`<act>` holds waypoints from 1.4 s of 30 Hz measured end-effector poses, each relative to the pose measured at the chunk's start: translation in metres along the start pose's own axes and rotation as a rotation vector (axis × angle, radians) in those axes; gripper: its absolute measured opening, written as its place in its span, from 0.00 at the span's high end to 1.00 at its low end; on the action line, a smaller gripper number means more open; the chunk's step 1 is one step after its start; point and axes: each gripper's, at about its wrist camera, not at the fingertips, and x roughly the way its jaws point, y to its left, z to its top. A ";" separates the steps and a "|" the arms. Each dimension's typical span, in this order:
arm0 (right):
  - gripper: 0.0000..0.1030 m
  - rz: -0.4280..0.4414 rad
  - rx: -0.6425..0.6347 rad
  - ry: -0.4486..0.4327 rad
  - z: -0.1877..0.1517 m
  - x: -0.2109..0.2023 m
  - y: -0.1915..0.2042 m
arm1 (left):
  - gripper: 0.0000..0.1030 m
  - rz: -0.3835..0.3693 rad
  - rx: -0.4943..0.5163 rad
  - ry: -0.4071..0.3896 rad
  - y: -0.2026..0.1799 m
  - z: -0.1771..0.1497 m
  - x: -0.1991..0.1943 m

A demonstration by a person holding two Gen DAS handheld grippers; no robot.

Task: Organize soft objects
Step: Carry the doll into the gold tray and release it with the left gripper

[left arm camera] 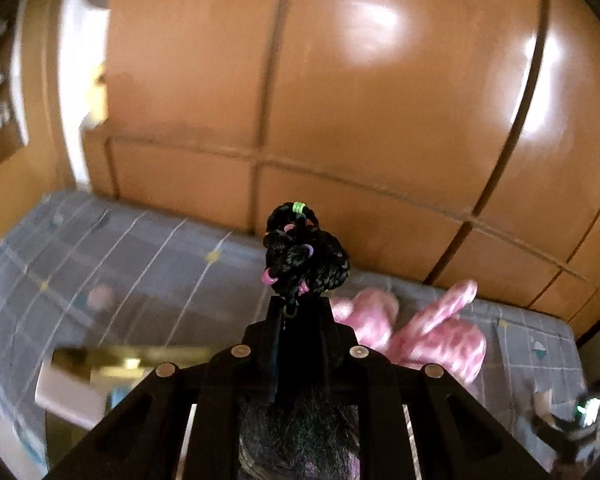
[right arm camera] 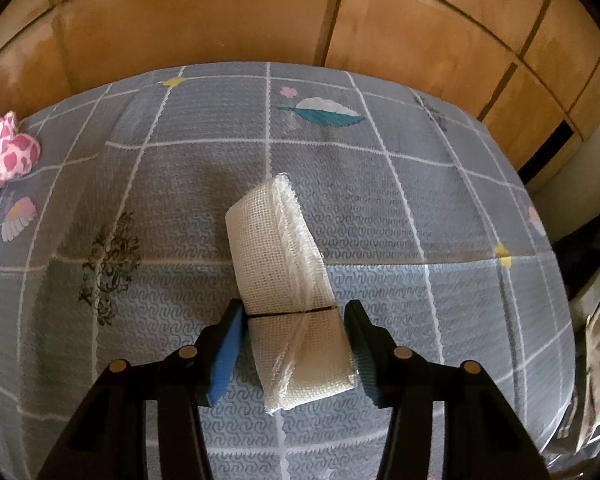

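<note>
No writing or label can be read in either view; no container shows clearly, only a blurred white and gold shape at the lower left of the left wrist view. Your left gripper (left arm camera: 296, 312) has its jaws nearly together, clamped on a black braided hair bundle (left arm camera: 305, 258) dotted with small green, pink and purple bands; it is lifted above the grey checked bedspread (left arm camera: 112, 264), with the pink spotted plush toy (left arm camera: 436, 336) lying on the bed beyond it. Your right gripper (right arm camera: 294, 334) holds the folded white gauze cloth (right arm camera: 284, 272) between its blue pads; the cloth juts forward over the bedspread; wooden wardrobe doors (right arm camera: 220, 24) stand behind the bed.
</note>
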 end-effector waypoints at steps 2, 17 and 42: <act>0.50 -0.015 -0.018 -0.012 0.000 -0.001 0.002 | 0.85 0.007 -0.038 0.007 0.025 -0.020 -0.012; 0.53 -0.056 -0.033 -0.027 -0.005 -0.005 0.010 | 0.85 0.091 -0.307 0.096 0.156 -0.137 -0.035; 0.53 0.071 0.081 -0.037 0.018 -0.044 0.061 | 0.22 0.172 -0.153 0.024 0.109 -0.147 -0.054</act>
